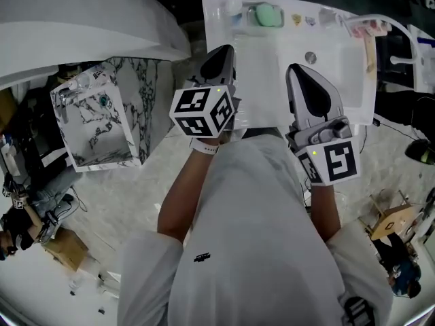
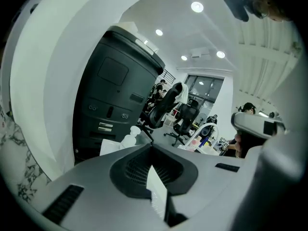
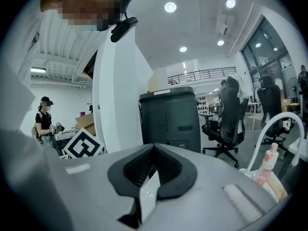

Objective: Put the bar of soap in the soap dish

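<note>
A person in a grey shirt [image 1: 258,236] holds the left gripper [image 1: 221,54] and the right gripper [image 1: 299,73] side by side over a white sink [image 1: 340,66]. At the back of the sink, the green soap [image 1: 266,13] lies in a dish [image 1: 251,16]. A marble box [image 1: 102,121] stands at the left.

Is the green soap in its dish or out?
In. The head view shows the green soap lying inside the pale rim of the dish, at the back of the counter.

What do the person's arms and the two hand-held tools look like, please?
The left tool and right tool are light grey shells with black ribbed pads, narrowing to a tip. Each carries a white cube printed with black square markers. The person wears a pale grey short-sleeved shirt.
</note>
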`<state>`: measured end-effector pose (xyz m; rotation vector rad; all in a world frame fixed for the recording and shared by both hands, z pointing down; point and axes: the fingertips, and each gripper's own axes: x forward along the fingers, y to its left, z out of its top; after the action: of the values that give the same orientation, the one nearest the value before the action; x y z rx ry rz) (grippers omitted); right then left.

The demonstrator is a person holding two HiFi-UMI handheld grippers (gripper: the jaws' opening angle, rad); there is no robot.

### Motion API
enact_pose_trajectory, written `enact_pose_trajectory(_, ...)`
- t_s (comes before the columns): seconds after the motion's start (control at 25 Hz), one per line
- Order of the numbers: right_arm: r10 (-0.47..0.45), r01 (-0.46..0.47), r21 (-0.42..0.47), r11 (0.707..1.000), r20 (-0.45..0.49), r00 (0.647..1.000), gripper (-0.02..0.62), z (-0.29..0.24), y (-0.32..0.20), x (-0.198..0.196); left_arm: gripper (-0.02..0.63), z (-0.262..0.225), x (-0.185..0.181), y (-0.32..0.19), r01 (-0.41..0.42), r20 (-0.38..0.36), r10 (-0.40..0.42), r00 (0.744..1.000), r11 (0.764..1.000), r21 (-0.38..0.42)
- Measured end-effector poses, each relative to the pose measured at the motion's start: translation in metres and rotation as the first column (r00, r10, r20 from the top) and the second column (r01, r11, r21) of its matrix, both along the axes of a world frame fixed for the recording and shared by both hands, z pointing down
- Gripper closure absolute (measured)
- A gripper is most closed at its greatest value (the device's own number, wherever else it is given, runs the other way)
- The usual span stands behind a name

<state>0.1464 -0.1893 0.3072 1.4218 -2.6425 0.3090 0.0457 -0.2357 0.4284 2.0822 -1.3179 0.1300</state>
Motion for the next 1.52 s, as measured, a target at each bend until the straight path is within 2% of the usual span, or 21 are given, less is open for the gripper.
enact_pose_trajectory(0.44,0.008,-0.006,0.059,0.998,-0.038,0.999,0.583,-0.014,0.021,-0.043,0.598,-0.057,-0.086,0.047,0.022,0.077,-0.033,0.996,0.990,0.137)
enact_pose_trajectory(0.68,-0.001,0.007,0.091,0.996,-0.068,0.998,0.583,-0.027,0.030,-0.063,0.598,-0.083,-0.123,0.068,0.039,0.079,-0.054,0.995,0.982,0.182)
enact_pose_trajectory(1.0,-0.014,0.024,0.114,0.993,-0.087,0.996,0.583,-0.030,0.033,-0.085,0.598,-0.114,-0.149,0.089,0.061,0.110,-0.091,0.990,0.966,0.251)
enact_pose_trajectory(1.52,-0.025,0.036,0.128,0.991,-0.088,0.996,0.583,-0.027,0.045,-0.105,0.598,-0.126,-0.175,0.109,0.088,0.130,-0.131,0.983,0.952,0.292)
